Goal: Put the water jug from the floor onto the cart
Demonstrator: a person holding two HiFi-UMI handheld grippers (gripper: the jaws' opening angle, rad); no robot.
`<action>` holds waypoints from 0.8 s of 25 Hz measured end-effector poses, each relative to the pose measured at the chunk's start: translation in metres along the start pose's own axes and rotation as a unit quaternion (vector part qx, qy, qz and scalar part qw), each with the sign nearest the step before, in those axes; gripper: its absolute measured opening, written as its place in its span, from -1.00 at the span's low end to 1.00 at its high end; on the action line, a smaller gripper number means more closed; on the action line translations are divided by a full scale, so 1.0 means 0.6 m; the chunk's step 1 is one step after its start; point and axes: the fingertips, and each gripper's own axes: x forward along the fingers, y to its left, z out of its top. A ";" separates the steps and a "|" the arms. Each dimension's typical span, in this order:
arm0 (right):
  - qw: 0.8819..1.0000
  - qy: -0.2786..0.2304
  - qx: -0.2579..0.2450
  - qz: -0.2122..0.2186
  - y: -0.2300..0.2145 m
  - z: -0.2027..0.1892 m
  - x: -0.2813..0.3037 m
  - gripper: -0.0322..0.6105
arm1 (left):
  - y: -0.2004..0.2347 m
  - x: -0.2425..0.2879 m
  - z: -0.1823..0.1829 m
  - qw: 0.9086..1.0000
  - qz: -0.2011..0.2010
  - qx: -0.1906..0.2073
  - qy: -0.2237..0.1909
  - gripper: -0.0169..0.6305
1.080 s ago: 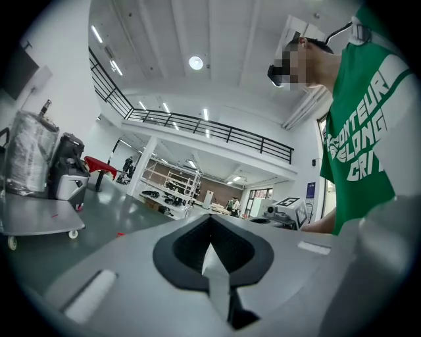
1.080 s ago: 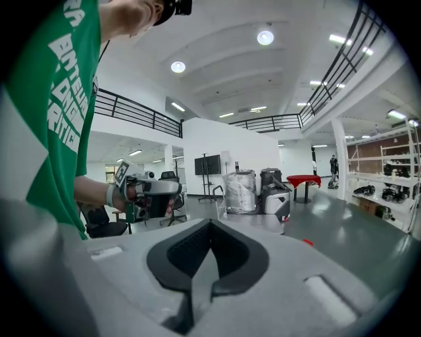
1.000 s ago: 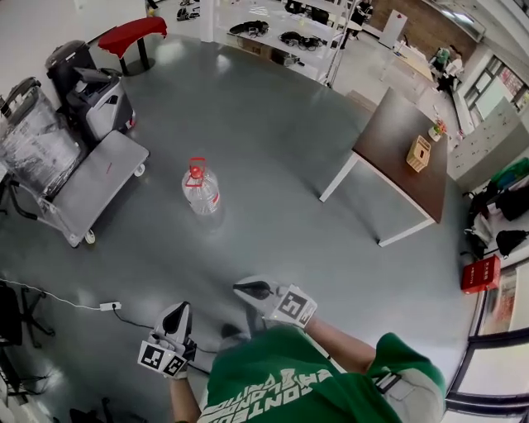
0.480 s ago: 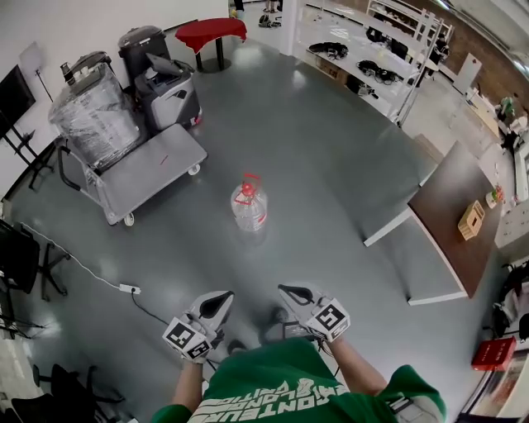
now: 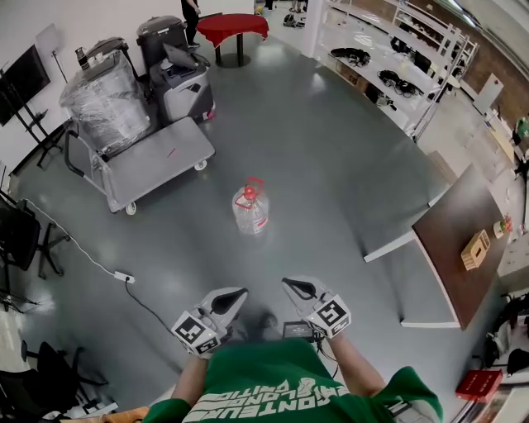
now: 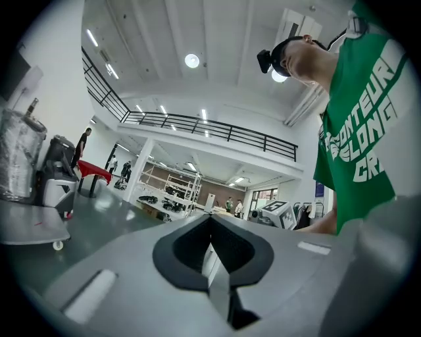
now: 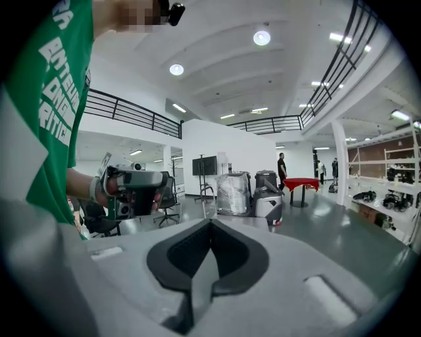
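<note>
A clear water jug [image 5: 250, 211] with a red cap and handle stands upright on the grey floor, straight ahead of me in the head view. The flat grey cart [image 5: 157, 161] is parked further off to the jug's left, its deck bare; its corner also shows in the left gripper view [image 6: 33, 227]. My left gripper [image 5: 239, 291] and right gripper [image 5: 287, 282] are held side by side in front of my chest, well short of the jug. Both are shut with nothing in them, their jaws meeting in the left gripper view [image 6: 210, 220] and the right gripper view [image 7: 210, 224].
A plastic-wrapped load [image 5: 107, 103], a black bin [image 5: 161, 33] and a grey machine [image 5: 186, 87] stand behind the cart. A red table [image 5: 235, 25] is at the back, a brown table [image 5: 467, 248] at right. A power strip and cable [image 5: 124, 277] lie on the floor at left.
The view has swung round so the jug now sits dead ahead instead of off to the left. Both grippers travelled with me, still shut and side by side.
</note>
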 end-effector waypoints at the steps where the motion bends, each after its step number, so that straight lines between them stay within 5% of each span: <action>1: 1.000 0.005 -0.002 0.000 -0.005 -0.004 0.001 -0.92 | 0.004 0.004 -0.005 1.000 0.004 -0.002 0.004 -0.90; 8: 1.000 0.021 -0.006 0.013 -0.016 -0.018 0.016 -0.92 | 0.043 0.007 -0.018 0.999 0.028 -0.015 0.006 -0.90; 20: 0.999 0.028 -0.014 -0.015 -0.079 0.001 0.041 -0.92 | 0.108 0.061 -0.017 1.000 0.008 -0.024 -0.001 -0.90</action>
